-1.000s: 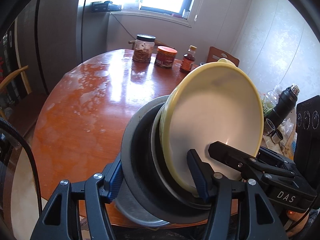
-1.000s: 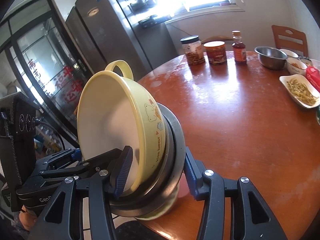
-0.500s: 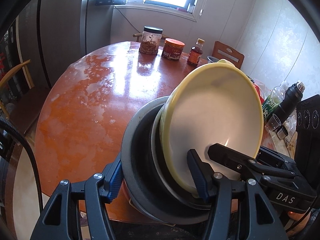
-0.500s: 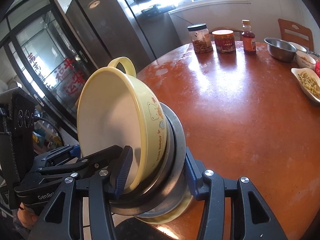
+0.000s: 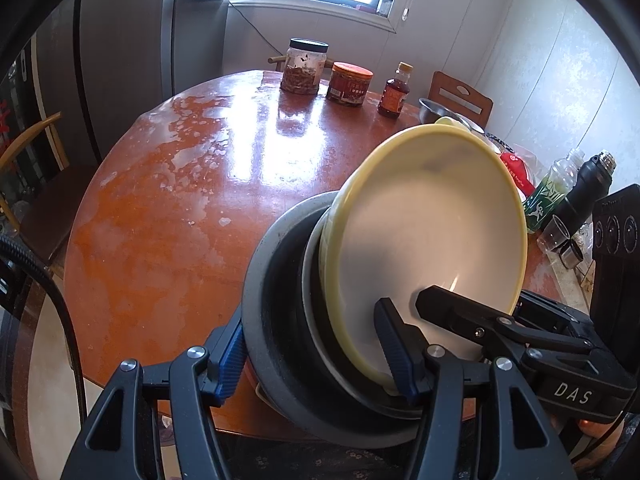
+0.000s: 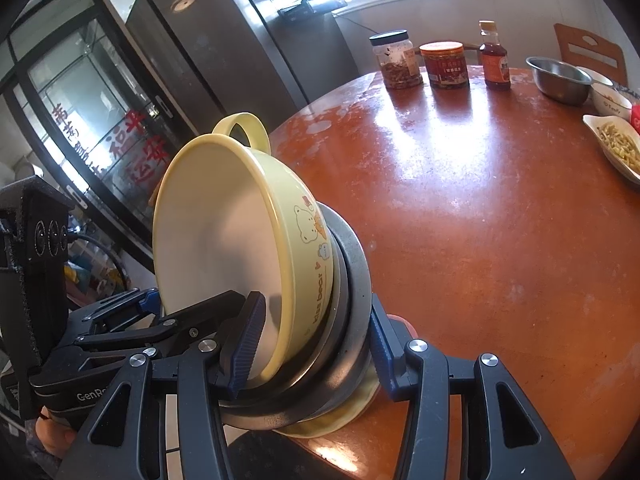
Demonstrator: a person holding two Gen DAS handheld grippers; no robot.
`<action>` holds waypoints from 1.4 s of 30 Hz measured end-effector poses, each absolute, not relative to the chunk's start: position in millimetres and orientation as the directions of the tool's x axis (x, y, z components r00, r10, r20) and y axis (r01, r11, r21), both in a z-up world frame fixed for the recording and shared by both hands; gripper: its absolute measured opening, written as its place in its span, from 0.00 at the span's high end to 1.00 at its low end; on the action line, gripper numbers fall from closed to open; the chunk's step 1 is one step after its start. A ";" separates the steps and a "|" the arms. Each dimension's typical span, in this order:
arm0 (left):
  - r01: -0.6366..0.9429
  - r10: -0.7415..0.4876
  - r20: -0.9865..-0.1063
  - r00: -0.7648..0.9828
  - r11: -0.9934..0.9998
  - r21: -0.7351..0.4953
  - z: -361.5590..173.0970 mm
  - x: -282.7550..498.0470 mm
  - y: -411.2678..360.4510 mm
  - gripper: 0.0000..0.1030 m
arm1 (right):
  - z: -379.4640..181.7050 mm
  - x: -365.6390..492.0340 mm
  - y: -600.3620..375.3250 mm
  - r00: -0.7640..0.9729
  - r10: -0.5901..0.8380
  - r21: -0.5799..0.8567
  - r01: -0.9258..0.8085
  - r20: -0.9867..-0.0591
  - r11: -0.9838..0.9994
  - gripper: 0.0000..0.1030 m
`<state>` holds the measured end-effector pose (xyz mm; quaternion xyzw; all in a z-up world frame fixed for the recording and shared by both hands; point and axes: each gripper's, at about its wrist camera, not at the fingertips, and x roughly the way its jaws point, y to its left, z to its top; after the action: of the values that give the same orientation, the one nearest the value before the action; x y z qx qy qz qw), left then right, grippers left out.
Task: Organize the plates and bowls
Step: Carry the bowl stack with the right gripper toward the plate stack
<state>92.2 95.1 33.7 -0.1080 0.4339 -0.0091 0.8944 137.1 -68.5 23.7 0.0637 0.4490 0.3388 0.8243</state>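
Note:
A pale yellow bowl [image 5: 432,220] with a loop handle and a bear print [image 6: 308,228] sits nested in grey metal bowls [image 5: 272,280]. The stack stands tilted on its edge over the near rim of the round wooden table [image 5: 160,220]. My left gripper [image 5: 316,356] is shut on the stack's lower edge, one finger inside the yellow bowl, the other behind the grey bowl. My right gripper [image 6: 312,344] is shut on the same stack from the other side. A yellowish plate rim [image 6: 352,408] shows under the grey bowl [image 6: 356,272].
At the table's far side stand a dark-lidded jar [image 5: 304,66], a red jar [image 5: 350,82] and a sauce bottle [image 5: 394,94]. A steel bowl [image 6: 558,78] and a white dish of food [image 6: 616,148] sit far right. Bottles and a thermos [image 5: 584,188] stand beside the table.
Both grippers have sunk with the stack toward the table's near edge, keeping their grip. The yellowish plate rim under the stack has come further into view.

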 end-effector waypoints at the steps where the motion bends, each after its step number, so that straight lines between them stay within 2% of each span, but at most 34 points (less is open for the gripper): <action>1: -0.076 -0.107 -0.775 0.623 0.978 -0.196 32.8 92.7 94.3 0.41 | 22.3 137.2 -69.1 0.366 0.618 0.412 -0.501 -0.696 0.761 0.50; 42: -0.088 -0.065 -0.797 0.600 0.985 -0.146 15.9 97.9 92.2 0.41 | 2.7 134.8 -73.9 0.333 0.624 0.438 -0.488 -0.706 0.755 0.47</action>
<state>97.9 92.2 15.9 -0.0853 0.4472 0.0064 0.8903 134.8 -73.9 2.7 0.0735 0.4652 0.3419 0.8132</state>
